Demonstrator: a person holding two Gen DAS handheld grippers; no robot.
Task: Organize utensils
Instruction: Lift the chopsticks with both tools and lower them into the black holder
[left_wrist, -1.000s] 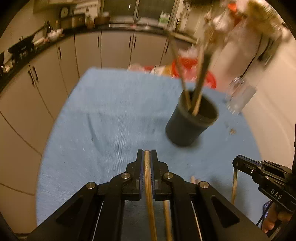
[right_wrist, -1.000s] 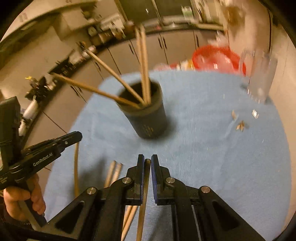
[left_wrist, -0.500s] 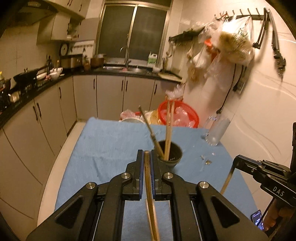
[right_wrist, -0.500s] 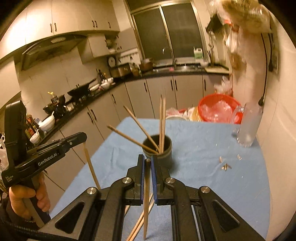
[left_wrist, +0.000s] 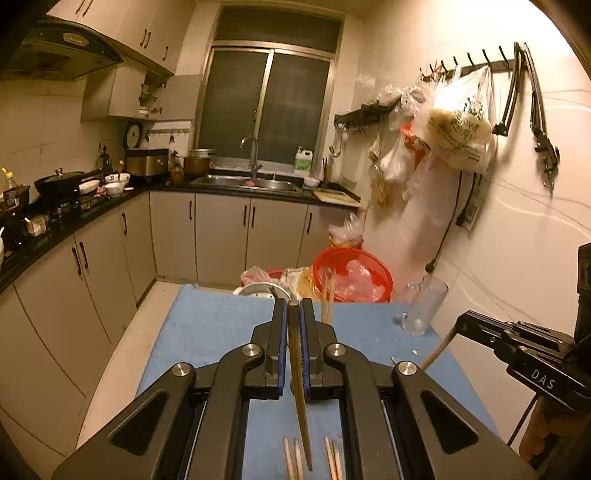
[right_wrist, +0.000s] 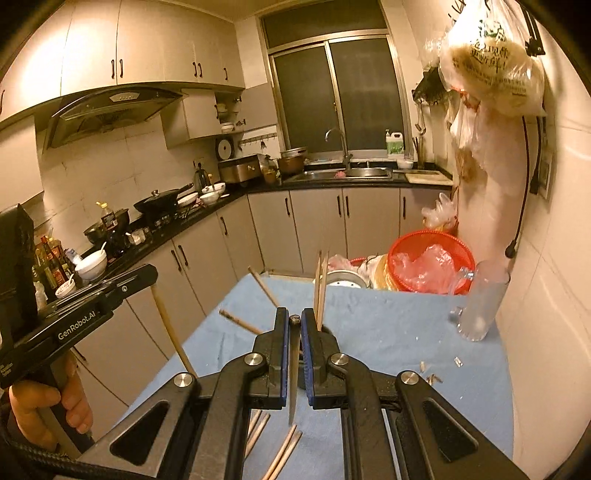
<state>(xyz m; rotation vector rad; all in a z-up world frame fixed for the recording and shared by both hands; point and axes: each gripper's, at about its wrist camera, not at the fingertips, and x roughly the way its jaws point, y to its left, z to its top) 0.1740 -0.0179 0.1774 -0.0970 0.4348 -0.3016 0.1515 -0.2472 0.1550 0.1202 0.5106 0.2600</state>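
My left gripper (left_wrist: 293, 306) is shut on a wooden chopstick (left_wrist: 298, 384) that hangs down above the blue table cloth (left_wrist: 207, 332). My right gripper (right_wrist: 294, 317) is shut on another chopstick (right_wrist: 293, 376), also lifted. The dark utensil cup is almost hidden behind the jaws; several chopsticks (right_wrist: 320, 288) stand out of it, also seen in the left view (left_wrist: 327, 295). Loose chopsticks (left_wrist: 291, 459) lie on the cloth near me, also in the right view (right_wrist: 284, 452). The left gripper also shows in the right view (right_wrist: 149, 273), the right one in the left view (left_wrist: 460, 321).
A glass mug (left_wrist: 421, 310) stands at the cloth's right side near the wall. A red basket (left_wrist: 351, 273) and bags sit past the far edge. Small scraps (right_wrist: 430, 374) lie on the cloth. Kitchen cabinets (left_wrist: 92, 280) run along the left.
Both grippers have risen and tilted up from the table, each carrying its chopstick. The cup now sits lower and farther, behind the jaws.
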